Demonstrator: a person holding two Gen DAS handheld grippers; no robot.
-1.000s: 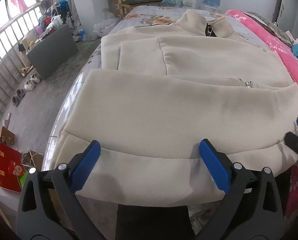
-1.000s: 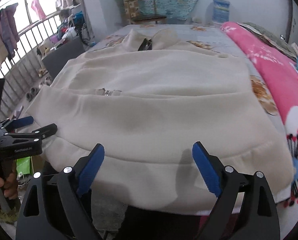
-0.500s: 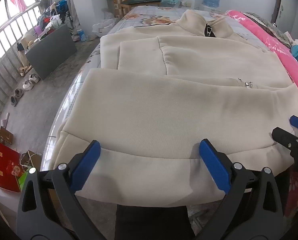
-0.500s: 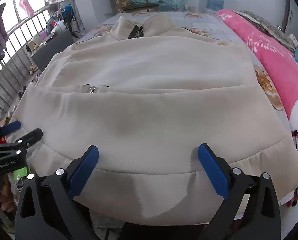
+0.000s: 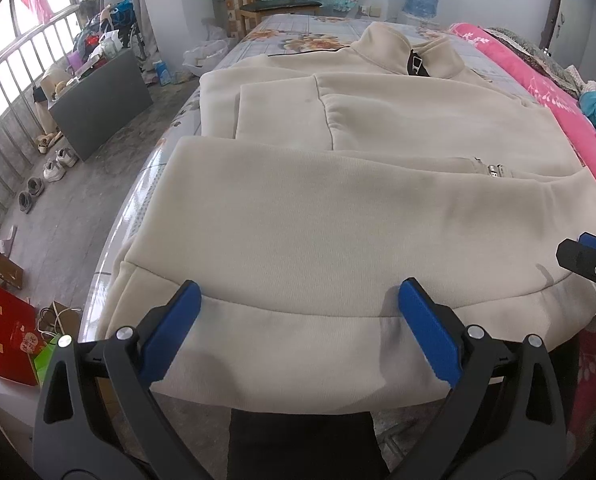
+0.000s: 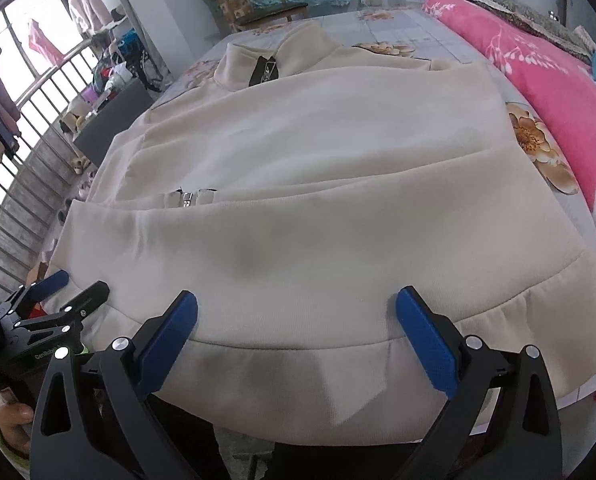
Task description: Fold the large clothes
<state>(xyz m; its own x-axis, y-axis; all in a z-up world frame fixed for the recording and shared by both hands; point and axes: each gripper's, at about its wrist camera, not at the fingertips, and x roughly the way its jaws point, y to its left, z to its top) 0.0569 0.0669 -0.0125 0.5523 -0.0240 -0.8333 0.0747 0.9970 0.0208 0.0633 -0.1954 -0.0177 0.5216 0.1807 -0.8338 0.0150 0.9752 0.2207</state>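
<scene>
On the bed point(image 5: 306, 36), spread almost edge to edge, lies the cream jacket point(image 5: 338, 208), collar at the far end, hem hanging off the near edge, with a sleeve folded across the chest and a lower panel already lying over the zip. Just above that hem hangs the left gripper point(image 5: 298, 320), jaws wide apart, nothing between the blue pads but air over the ribbed band. And the right gripper point(image 6: 298, 322) further right along the same hem, its jaws have just been opening and now stand fully spread, empty as well. Looks like the set-up for the next fold. To do it well, I'd say both should bite the hem band at matching spots, near each corner, taking every layer of cloth, then lift together and carry the hem evenly toward the collar so the edge stays straight. Right of the jacket, a pink quilt point(image 6: 538, 80).
</scene>
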